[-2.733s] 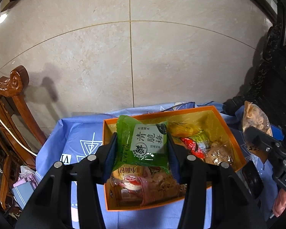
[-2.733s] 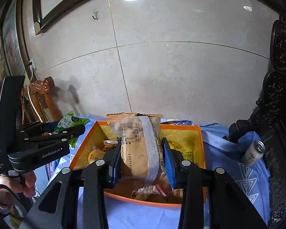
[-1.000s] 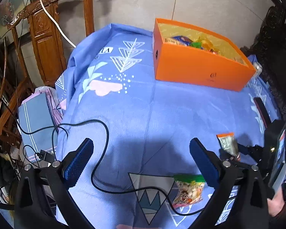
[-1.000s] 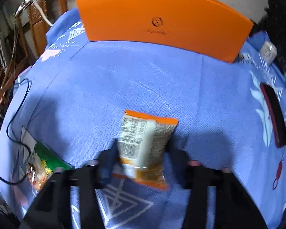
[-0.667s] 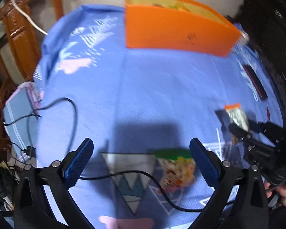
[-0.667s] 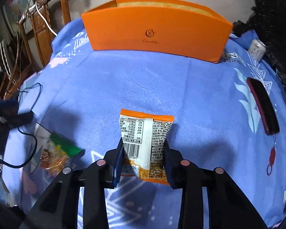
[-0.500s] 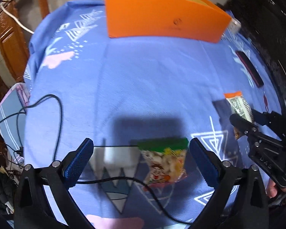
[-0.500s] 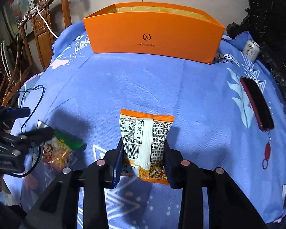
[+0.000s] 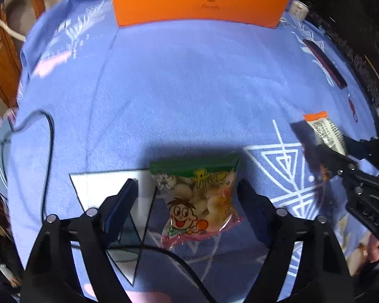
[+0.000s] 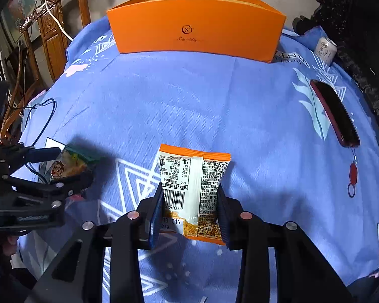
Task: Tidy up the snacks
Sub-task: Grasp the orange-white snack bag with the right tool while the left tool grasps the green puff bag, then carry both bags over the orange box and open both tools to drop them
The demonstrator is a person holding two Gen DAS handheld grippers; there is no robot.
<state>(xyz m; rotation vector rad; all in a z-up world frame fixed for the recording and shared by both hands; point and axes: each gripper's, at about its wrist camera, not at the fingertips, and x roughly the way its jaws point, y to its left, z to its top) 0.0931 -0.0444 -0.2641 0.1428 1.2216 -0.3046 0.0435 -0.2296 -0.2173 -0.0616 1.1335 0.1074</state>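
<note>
A blue patterned cloth (image 10: 189, 106) covers the table. At 12 o'clock on it stands an orange box (image 10: 194, 29), its near wall facing both cameras.

In the right wrist view, the right gripper (image 10: 189, 202) pinches an orange-edged snack packet (image 10: 193, 176) at its lower half, label side up with a barcode showing; both pads press against the packet's 2 side edges. A dark red phone (image 10: 334, 112) lies at 2 o'clock, with a small can (image 10: 324, 49) beyond it, just beside the box's right end.

In the left wrist view, the left gripper (image 9: 187, 197) has its 2 fingers spread around a green-topped snack bag (image 9: 197, 197) printed with a cartoon face. The right finger sits close to the bag's edge; the left finger stands apart from it. The bag lies flat on the cloth. A black cable (image 9: 46, 151) loops at 9 o'clock.
</note>
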